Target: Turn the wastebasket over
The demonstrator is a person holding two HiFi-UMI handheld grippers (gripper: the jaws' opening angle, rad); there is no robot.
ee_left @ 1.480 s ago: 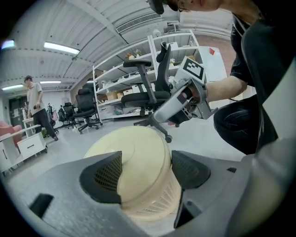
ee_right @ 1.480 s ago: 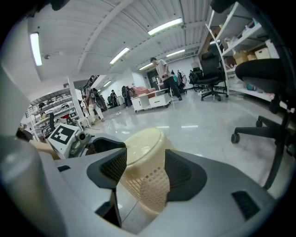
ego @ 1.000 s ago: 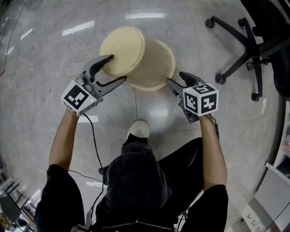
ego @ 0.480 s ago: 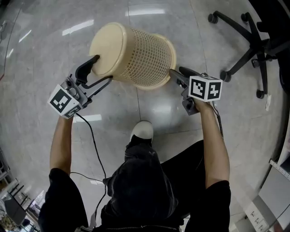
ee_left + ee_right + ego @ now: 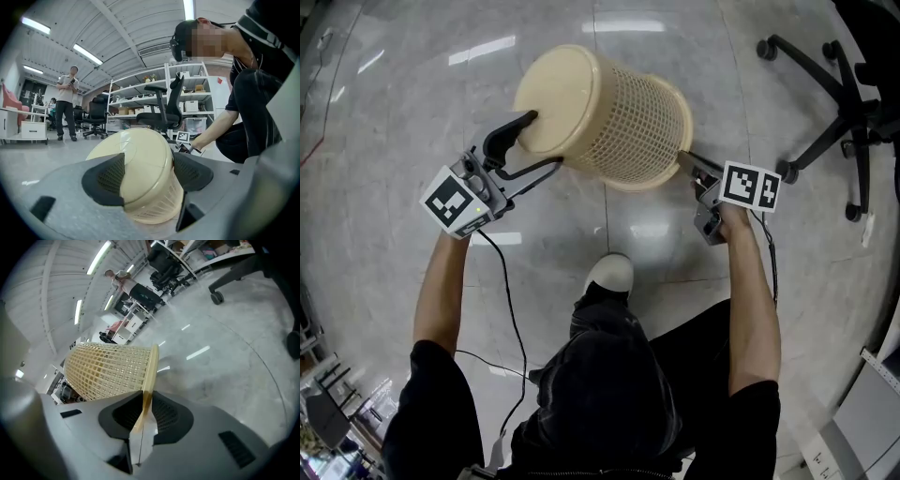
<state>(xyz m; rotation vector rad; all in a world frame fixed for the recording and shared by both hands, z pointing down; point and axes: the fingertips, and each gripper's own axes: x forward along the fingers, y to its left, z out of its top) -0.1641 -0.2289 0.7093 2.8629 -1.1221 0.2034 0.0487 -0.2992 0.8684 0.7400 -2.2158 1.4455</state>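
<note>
The cream mesh wastebasket (image 5: pixel 609 117) hangs tilted above the floor (image 5: pixel 394 112). The left gripper (image 5: pixel 544 141) clamps its base. The right gripper (image 5: pixel 686 161), jaws just closing, pinches its rim. Its inside seems to face away.

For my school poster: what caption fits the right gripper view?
The right gripper, jaws just closing, pinches the tipped mesh wastebasket by its rim.

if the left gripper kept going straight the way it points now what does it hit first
The wastebasket: its closed bottom already sits between the tongs of the left gripper, which look clamped on it, so going on would likely just push the basket along.
</note>
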